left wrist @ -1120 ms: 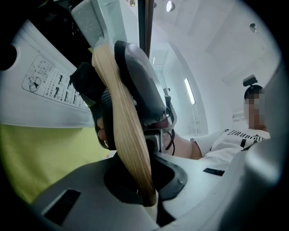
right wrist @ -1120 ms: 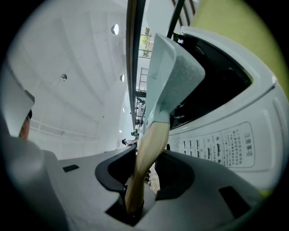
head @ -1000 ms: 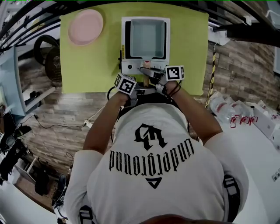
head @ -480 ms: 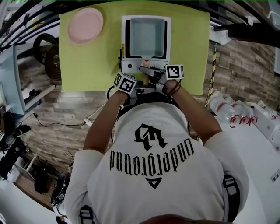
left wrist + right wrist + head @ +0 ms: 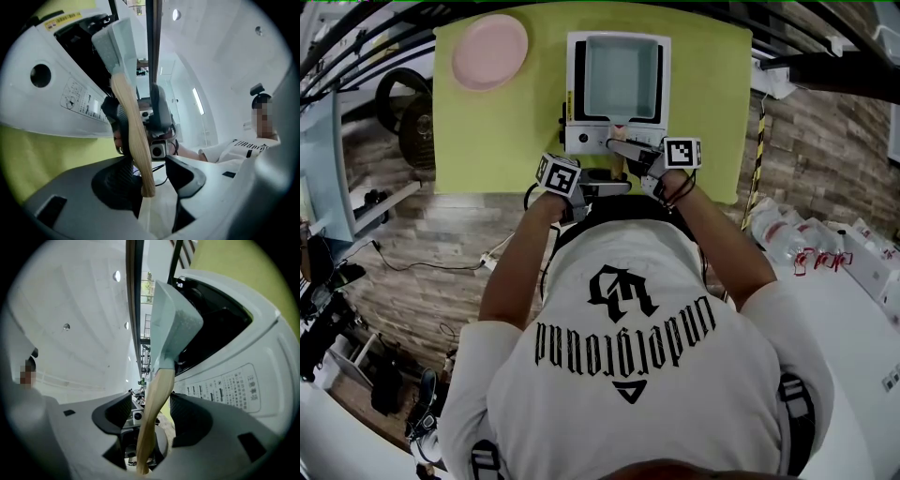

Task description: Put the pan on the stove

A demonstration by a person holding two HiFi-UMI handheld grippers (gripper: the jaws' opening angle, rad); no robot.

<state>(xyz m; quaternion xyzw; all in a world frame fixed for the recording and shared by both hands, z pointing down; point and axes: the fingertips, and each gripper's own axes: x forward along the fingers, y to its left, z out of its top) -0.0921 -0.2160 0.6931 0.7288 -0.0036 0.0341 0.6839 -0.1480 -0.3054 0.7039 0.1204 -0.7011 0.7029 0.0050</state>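
Head view: the pan (image 5: 619,77) sits on the stove (image 5: 581,141) on the green bench (image 5: 506,131), but its wooden handle (image 5: 619,165) lies between the left tool (image 5: 612,187) and the right tool (image 5: 624,149). Any sideways pull-away would likely catch it and swing the pan off the stove. Both forearms stretch forward and the tools close in on the handle from either side. Left gripper view: the jaws have just opened wide and grip nothing. The handle (image 5: 133,140) lies close beside one pad, with the pan beyond the tips. Right gripper view: these jaws have also just parted wide, and the handle (image 5: 157,399) runs up between them, apparently clear of both pads.
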